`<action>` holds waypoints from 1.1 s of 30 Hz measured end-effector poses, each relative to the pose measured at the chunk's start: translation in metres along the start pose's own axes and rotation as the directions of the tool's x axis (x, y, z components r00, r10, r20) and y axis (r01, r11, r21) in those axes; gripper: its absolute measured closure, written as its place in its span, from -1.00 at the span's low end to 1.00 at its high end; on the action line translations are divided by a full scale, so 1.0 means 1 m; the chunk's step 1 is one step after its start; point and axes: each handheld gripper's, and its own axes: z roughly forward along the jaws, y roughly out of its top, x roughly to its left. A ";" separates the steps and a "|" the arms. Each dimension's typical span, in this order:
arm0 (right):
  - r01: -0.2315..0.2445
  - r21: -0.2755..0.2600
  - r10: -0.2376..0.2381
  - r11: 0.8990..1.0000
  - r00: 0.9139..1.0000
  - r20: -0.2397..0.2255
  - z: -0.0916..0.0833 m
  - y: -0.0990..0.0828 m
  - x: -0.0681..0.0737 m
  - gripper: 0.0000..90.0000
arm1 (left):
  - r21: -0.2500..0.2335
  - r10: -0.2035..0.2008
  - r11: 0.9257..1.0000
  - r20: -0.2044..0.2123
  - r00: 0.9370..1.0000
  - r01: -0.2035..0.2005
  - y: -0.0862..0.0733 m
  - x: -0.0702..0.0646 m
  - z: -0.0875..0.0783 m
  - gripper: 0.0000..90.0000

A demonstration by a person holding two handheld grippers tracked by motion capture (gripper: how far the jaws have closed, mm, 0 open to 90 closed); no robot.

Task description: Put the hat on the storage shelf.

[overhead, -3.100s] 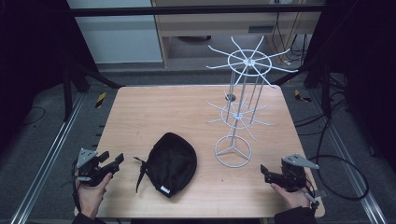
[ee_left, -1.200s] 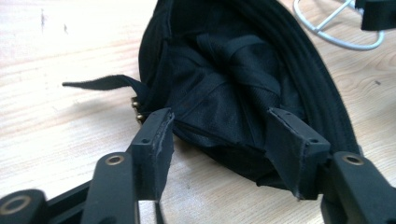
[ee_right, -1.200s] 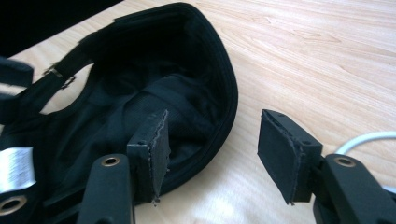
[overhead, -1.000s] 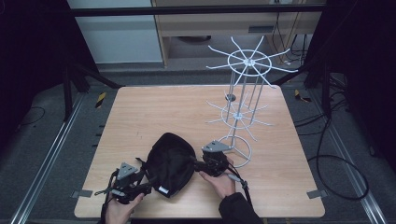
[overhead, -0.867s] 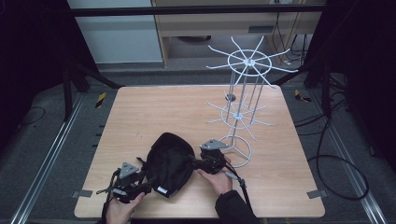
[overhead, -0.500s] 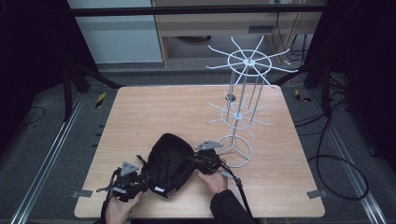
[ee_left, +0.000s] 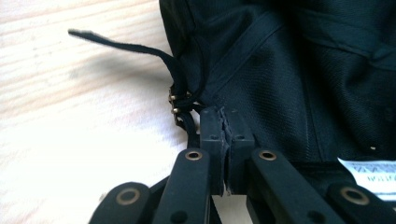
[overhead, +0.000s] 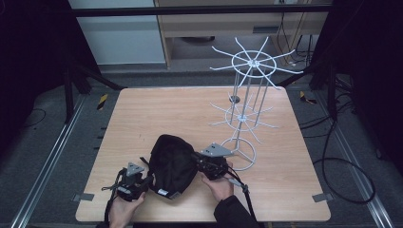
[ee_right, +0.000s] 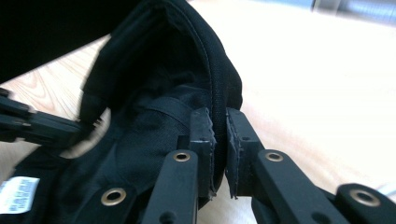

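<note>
I see my two grippers, left gripper (overhead: 148,181) and right gripper (overhead: 194,156), as black linkage jaws with brass rivets, ridged pads, grey three-cornered top plates, trailing black cables; dark sleeve (overhead: 233,213).

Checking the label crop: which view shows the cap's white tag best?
Left gripper view: the white tag on the black cap is close, print visible but cut off. Right gripper view has it blurred; high view, a speck.

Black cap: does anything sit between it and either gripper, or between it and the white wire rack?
No. Both the left gripper and right gripper pinch the black cap; bare table separates it from the wire rack.
</note>
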 end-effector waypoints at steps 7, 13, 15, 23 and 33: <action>0.114 -0.093 -0.116 0.989 0.993 -0.021 -0.016 0.011 0.012 0.82 | -0.042 0.032 0.999 0.004 0.999 -0.032 0.010 0.003 0.013 0.96; 0.167 -0.086 -0.172 0.982 0.984 -0.056 -0.027 0.010 0.018 0.78 | -0.065 0.015 0.998 0.021 1.000 -0.014 0.015 0.008 0.021 0.96; 0.171 -0.081 -0.177 0.982 0.982 -0.064 -0.030 0.009 0.019 0.76 | -0.067 0.012 0.998 0.027 1.000 -0.010 0.015 0.009 0.021 0.96; 0.172 -0.064 -0.171 0.983 0.985 0.008 -0.035 0.002 0.023 0.81 | -0.155 -0.006 0.988 0.078 0.997 0.018 0.016 0.010 -0.004 0.80; 0.166 -0.059 -0.162 0.984 0.985 0.054 -0.035 0.000 0.024 0.85 | -0.248 0.020 0.968 -0.025 0.999 -0.026 0.015 0.001 -0.036 0.39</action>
